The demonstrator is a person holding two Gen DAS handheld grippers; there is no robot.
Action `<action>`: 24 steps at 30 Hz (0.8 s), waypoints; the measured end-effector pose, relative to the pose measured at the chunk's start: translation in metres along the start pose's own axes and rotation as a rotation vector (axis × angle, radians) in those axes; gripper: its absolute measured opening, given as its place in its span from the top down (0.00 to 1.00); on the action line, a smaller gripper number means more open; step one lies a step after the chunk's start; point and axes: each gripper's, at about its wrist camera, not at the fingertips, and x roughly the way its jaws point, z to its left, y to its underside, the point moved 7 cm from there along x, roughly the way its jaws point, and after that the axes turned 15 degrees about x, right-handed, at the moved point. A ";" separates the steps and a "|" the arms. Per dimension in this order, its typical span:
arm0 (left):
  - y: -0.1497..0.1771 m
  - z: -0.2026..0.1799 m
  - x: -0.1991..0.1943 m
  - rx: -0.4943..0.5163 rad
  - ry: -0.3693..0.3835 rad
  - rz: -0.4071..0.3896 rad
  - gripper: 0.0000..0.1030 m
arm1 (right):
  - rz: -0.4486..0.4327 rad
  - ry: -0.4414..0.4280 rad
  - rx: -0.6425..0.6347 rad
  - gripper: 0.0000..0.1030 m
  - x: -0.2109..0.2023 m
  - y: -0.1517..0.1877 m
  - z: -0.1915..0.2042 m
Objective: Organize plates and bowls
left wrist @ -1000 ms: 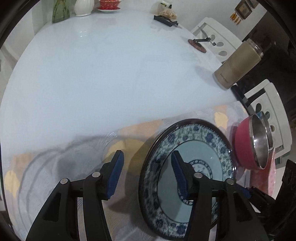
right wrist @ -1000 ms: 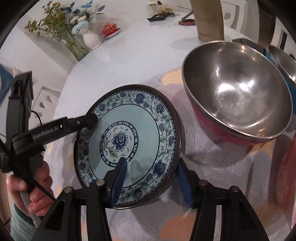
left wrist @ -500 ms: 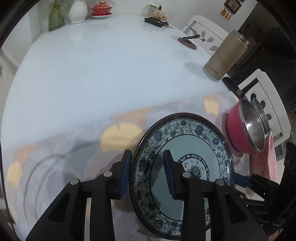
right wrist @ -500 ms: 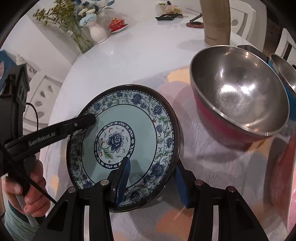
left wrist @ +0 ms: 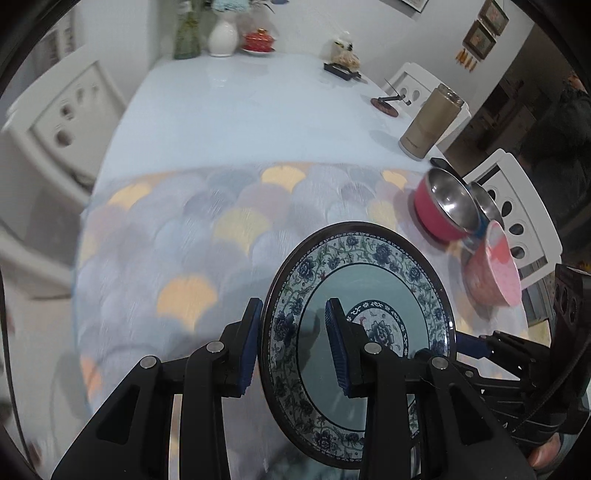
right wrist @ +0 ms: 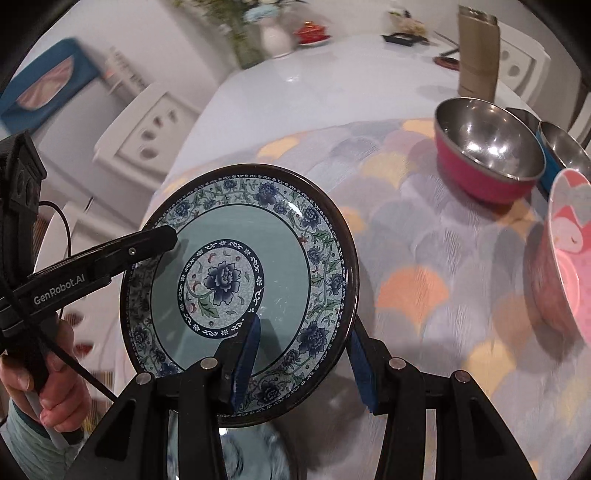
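Presently the blue floral plate (right wrist: 243,280) is held tilted above the near edge of the patterned tablecloth (right wrist: 413,258). Left gripper (left wrist: 291,345) and right gripper (right wrist: 301,365) each clamp its rim on opposite sides. Red steel bowl (right wrist: 487,155) sits toward the cloth's far right corner.

Floral plate (right wrist: 258,236) between both grippers' pads (right wrist: 245,354)

White chairs (left wrist: 55,122) ring a glossy white table (left wrist: 240,114) beneath a pale wall hung with 2 framed pictures (left wrist: 485,26).

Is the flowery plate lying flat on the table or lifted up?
Lifted and tilted: both tools grip the plate by its rim, above the tablecloth.
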 end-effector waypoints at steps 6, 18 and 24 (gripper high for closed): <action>0.053 -0.017 -0.033 -0.050 -0.023 -0.002 0.70 | 0.017 -0.016 -0.106 0.55 -0.028 0.051 0.009; 0.147 -0.039 -0.047 -0.162 -0.020 0.078 0.70 | 0.071 0.012 -0.235 0.55 -0.040 0.116 0.012; 0.168 -0.040 -0.046 -0.201 -0.004 0.092 0.70 | 0.112 0.033 -0.254 0.55 -0.034 0.132 0.008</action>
